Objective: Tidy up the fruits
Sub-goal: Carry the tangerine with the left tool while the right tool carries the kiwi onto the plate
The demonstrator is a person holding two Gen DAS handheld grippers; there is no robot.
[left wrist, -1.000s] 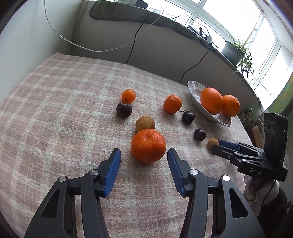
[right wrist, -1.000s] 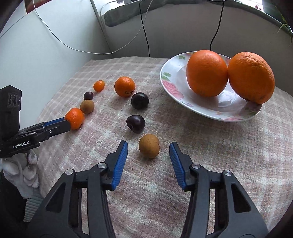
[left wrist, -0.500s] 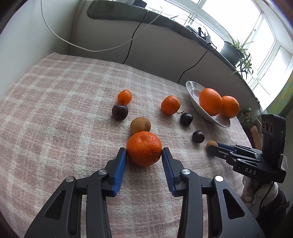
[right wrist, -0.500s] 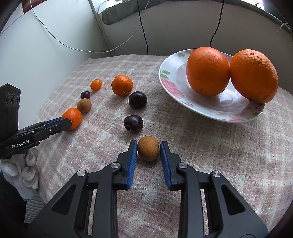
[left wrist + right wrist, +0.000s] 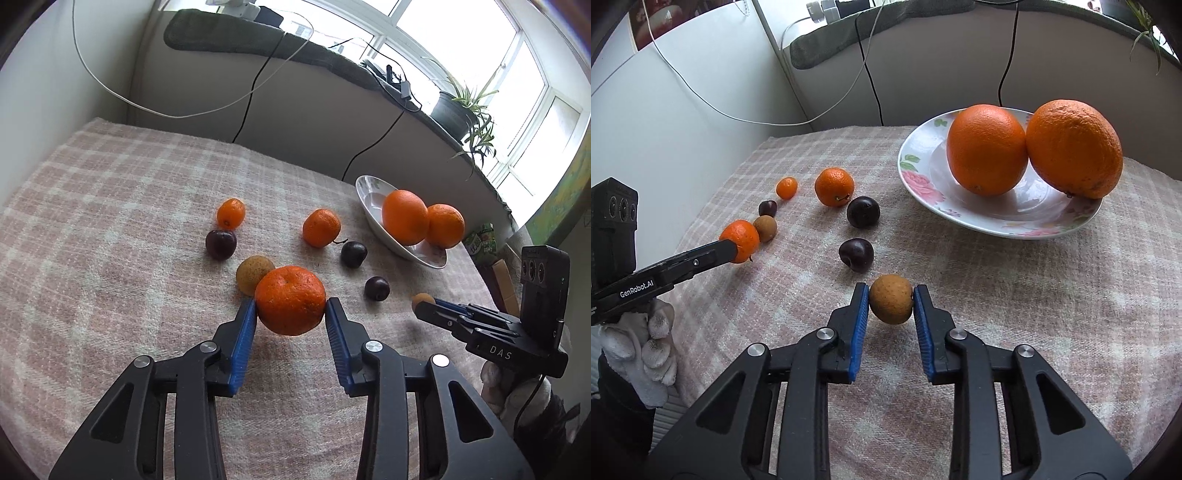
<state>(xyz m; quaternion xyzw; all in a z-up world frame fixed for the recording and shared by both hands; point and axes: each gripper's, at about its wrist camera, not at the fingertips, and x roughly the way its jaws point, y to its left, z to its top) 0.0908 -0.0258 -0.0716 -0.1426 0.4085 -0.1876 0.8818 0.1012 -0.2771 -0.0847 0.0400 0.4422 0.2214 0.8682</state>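
In the left wrist view my left gripper (image 5: 290, 307) is shut on a large mandarin (image 5: 290, 295), blue pads pressing both its sides, just over the checked cloth. In the right wrist view my right gripper (image 5: 891, 293) is shut on a small brown round fruit (image 5: 891, 304). A flowered plate (image 5: 916, 162) with two big oranges (image 5: 986, 147) stands beyond it to the right. Loose on the cloth lie two dark plums (image 5: 863, 211), a smaller mandarin (image 5: 834, 186), a kumquat (image 5: 786, 187), a third plum (image 5: 767, 208) and another brown fruit (image 5: 765, 228).
The table's checked cloth (image 5: 110, 221) ends at a low wall with hanging cables (image 5: 251, 103) behind. A potted plant (image 5: 461, 107) stands on the sill by the window. A gloved hand (image 5: 646, 350) holds the left gripper at the table's left edge.
Both grippers have shut: the left jaws came in onto the large mandarin, the right jaws onto the small brown fruit. Neither hand has shifted much.
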